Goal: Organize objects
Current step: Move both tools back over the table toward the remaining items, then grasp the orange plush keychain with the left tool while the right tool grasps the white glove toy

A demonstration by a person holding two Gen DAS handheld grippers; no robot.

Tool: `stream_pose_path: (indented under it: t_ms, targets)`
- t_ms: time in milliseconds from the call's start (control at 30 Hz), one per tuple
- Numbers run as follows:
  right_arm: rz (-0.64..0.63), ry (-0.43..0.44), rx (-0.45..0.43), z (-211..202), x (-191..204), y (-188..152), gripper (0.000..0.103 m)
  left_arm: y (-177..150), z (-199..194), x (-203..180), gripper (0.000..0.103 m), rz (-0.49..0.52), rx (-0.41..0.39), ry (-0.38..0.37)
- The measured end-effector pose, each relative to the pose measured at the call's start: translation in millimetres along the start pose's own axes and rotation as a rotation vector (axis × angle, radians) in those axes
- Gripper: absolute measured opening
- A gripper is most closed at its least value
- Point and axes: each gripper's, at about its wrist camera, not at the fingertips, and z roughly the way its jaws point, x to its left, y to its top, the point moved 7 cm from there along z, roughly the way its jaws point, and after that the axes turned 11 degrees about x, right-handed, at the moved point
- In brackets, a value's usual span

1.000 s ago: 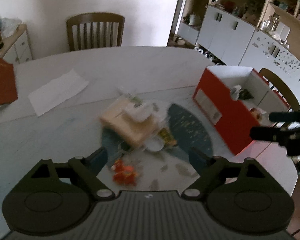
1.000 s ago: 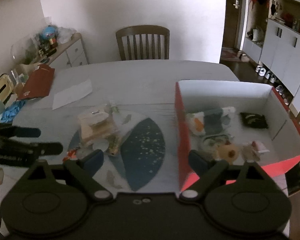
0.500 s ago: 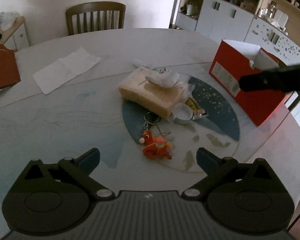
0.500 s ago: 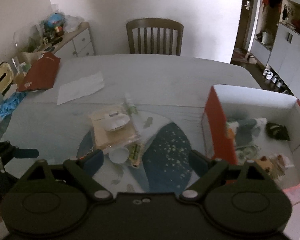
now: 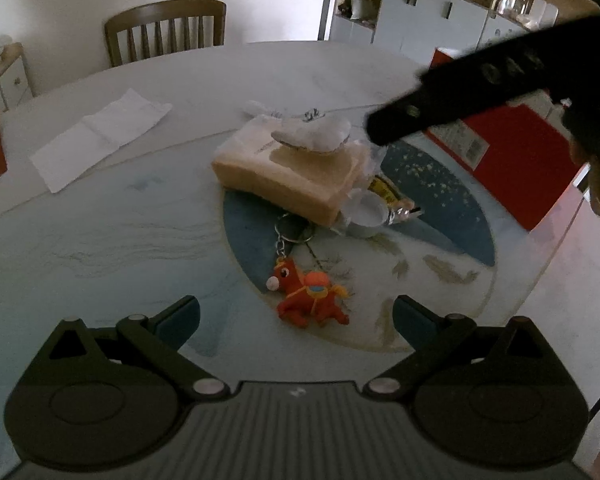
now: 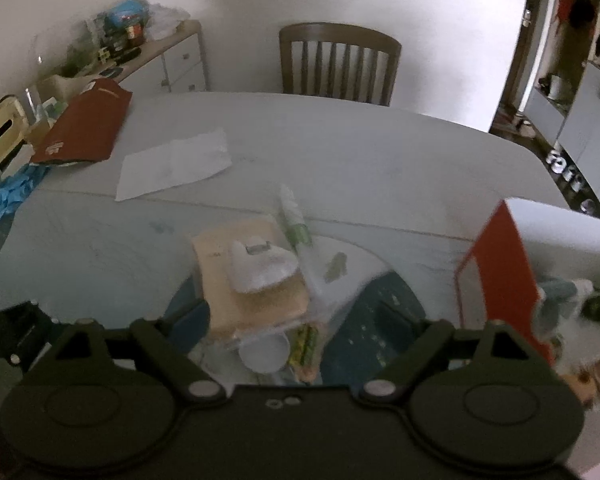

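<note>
Low in the left wrist view, just above and between the spread fingers of the left tool [image 5: 296, 314], the red horse keychain [image 5: 306, 294] lies on its side on the tabletop [image 5: 100, 236], its chain and ring running up toward the tan block [image 5: 288, 178] at the centre of the frame. My reading is that this keychain is the left tool's pick, and to do it well the tool should drop straight over the body of the horse, not the chain, with one finger on each flank, then close slowly so the soft toy does not skid on the smooth surface; the ring lies touching or just under the block's near edge, so a lift should go up and slightly back to free it. A white fabric piece [image 5: 312, 136] rests on top of the block, and a small white cup [image 5: 366, 212] and a yellow-green packet [image 5: 386, 192] sit just right of it. Further right in that view, the right tool crosses the upper right as a dark blurred bar in front of the red box [image 5: 500, 152]. Both tools are empty with fingers spread wide. In the right wrist view the right tool [image 6: 312, 330] hovers above the block, tilted down at it, with the cup and packet between its fingers at the lower centre; the box, already carrying several small items, stands at the right edge of that frame, and it looks like the place for the keychain.
</note>
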Motion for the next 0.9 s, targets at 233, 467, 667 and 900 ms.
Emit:
stream_pose_path:
  t_ms: [233,467,667,900]
  targets:
    - [-0.027,0.012,0.02,25,7,15,0.084,1,13,-4,0.103,0.03,0.006,0.002]
    - [-0.051,0.019,0.05,46,13,25,0.078,5,21,-13,0.103,0.08,-0.012,-0.01]
    - [-0.066,0.04,0.061,55,17,28,0.069,6,25,-14,0.102,0.081,-0.016,0.001]
    - [-0.067,0.051,0.067,60,19,30,0.061,8,23,-11,0.084,0.097,-0.022,0.032]
